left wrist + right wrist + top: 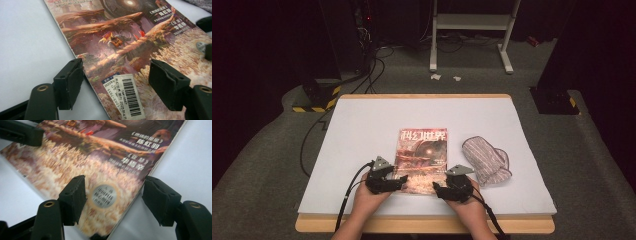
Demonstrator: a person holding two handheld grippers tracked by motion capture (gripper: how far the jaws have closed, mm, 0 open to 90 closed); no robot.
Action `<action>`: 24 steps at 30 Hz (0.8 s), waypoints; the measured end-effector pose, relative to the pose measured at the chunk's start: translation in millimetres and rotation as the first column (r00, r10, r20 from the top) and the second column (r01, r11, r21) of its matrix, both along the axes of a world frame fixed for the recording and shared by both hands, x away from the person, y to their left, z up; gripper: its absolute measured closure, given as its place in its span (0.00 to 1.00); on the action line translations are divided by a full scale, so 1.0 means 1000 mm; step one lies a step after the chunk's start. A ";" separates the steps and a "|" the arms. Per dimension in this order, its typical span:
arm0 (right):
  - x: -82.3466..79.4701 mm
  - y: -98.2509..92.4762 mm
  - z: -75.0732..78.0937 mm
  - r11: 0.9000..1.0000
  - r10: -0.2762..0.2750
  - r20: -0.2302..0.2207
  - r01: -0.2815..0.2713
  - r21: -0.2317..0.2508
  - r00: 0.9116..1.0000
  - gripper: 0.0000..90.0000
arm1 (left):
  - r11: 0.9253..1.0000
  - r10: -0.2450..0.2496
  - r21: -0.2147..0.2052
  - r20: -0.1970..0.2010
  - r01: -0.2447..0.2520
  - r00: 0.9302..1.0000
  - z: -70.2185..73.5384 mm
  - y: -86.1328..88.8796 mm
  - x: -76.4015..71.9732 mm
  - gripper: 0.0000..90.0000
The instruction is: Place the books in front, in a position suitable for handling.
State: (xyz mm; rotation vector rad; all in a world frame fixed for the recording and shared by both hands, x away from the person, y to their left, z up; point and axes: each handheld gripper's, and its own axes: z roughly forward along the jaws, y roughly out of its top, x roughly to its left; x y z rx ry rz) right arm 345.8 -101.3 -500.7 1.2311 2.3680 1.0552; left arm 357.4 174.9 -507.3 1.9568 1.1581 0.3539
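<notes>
A flat white board point(362, 150) lies on a light wooden table point(422, 224). Around it is grey carpet floor point(262, 165). The room behind is dark. A white metal stand point(472, 30) is at the back, and black cables point(367, 75) run over the floor. A black block with yellow stripes point(314, 97) sits by the far left corner of the table.

A thin magazine with a red and brown picture cover point(421, 159) lies flat near the middle of the board, close to the front edge. A crumpled striped grey cloth point(487, 160) lies just beside it on the right, not touching it.

In the high view, the left gripper point(403, 179) is at the magazine's near left corner and the right gripper point(435, 188) is at its near right corner. Both stand wide apart and hold nothing.

The left gripper view shows small things the high view cannot: a white barcode sticker point(130, 95) on the cover, with the magazine's left edge between the jaws. The right gripper view shows a round silver sticker point(104, 195) and white writing point(147, 141). The magazine's right edge runs between those jaws. The far left part of that view is blurry.
</notes>
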 end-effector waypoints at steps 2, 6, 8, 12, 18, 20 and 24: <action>-0.002 0.000 0.000 1.000 -0.005 -0.002 0.005 0.002 1.000 0.39 | 0.999 0.025 -0.028 -0.006 -0.025 1.000 0.000 0.000 -0.001 0.31; -0.003 0.002 0.000 1.000 -0.009 0.001 0.009 -0.005 1.000 0.39 | 0.998 0.035 -0.057 -0.016 -0.036 0.999 -0.001 0.003 0.000 0.32; -0.003 0.002 0.000 1.000 -0.010 0.001 0.010 -0.004 1.000 0.39 | 0.996 0.044 -0.073 -0.022 -0.046 0.999 0.000 0.004 0.000 0.33; -0.003 0.002 0.000 1.000 -0.009 0.005 0.009 -0.005 1.000 0.39 | 0.990 0.052 -0.127 -0.020 -0.054 0.998 0.001 0.008 -0.001 0.34; -0.004 0.002 0.000 1.000 -0.009 0.007 0.010 -0.005 1.000 0.39 | 0.959 0.056 -0.280 0.033 -0.044 0.998 0.011 0.016 -0.008 0.40; -0.004 0.002 0.000 1.000 -0.009 0.007 0.009 -0.006 1.000 0.39 | 0.956 0.052 -0.290 0.039 -0.038 0.998 0.012 0.016 -0.009 0.40; -0.004 0.001 0.000 1.000 -0.009 0.009 0.009 -0.009 1.000 0.39 | 0.940 0.039 -0.339 0.038 -0.023 0.999 0.014 0.014 -0.015 0.41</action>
